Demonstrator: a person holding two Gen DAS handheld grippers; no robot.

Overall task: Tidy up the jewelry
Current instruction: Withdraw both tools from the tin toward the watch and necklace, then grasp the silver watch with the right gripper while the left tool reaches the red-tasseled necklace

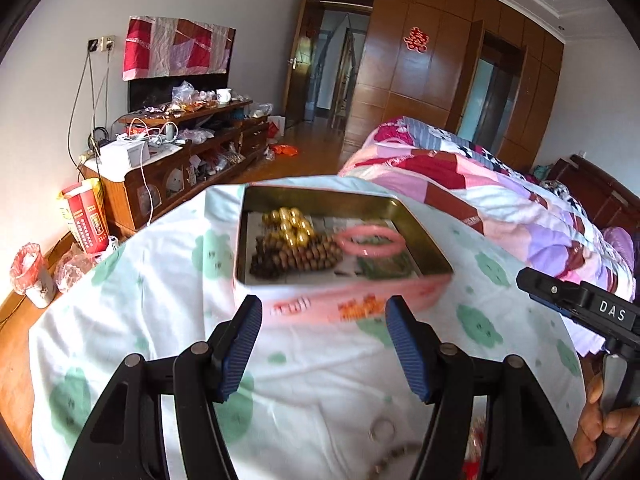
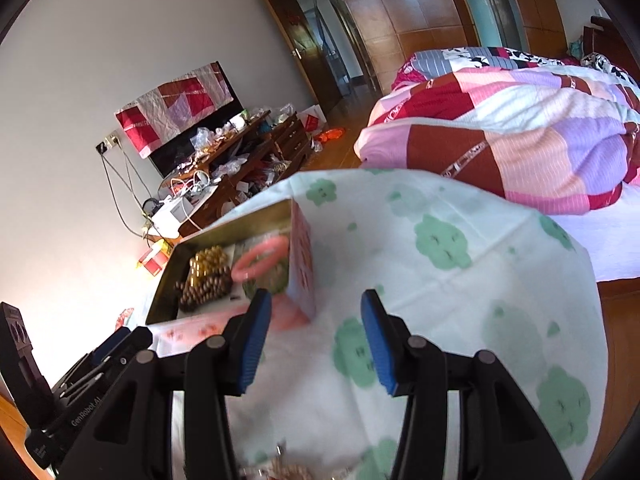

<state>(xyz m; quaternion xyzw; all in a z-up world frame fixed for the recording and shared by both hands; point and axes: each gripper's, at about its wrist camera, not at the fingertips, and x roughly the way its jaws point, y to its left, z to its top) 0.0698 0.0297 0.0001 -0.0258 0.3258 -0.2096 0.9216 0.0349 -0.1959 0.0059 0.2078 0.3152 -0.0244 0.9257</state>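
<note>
Grippers: left gripper (image 1: pixel 324 346) hangs with its blue pads spread wide and nothing between them; right gripper (image 2: pixel 316 346) is likewise spread apart and holds nothing.
Near edge: a small ring (image 1: pixel 382 429) and a blurred string of beads (image 1: pixel 394 456) lie on the cloth (image 1: pixel 160 300) just below the left pads.
Tin: a pink tin (image 1: pixel 344 304) with its lid off sits on the white cloth with green blots, just ahead of both grippers.
Inside tin: gold beads (image 1: pixel 290 226), brown beads (image 1: pixel 296 260) and a pink bangle (image 1: pixel 370 240) lie close together, the bangle to the right of the beads.
Beyond: a bed with a patchwork quilt (image 2: pixel 520 136) on the right; a cluttered wooden cabinet (image 1: pixel 180 160) along the left wall; wooden wardrobe doors (image 1: pixel 424 72) at the back.
</note>
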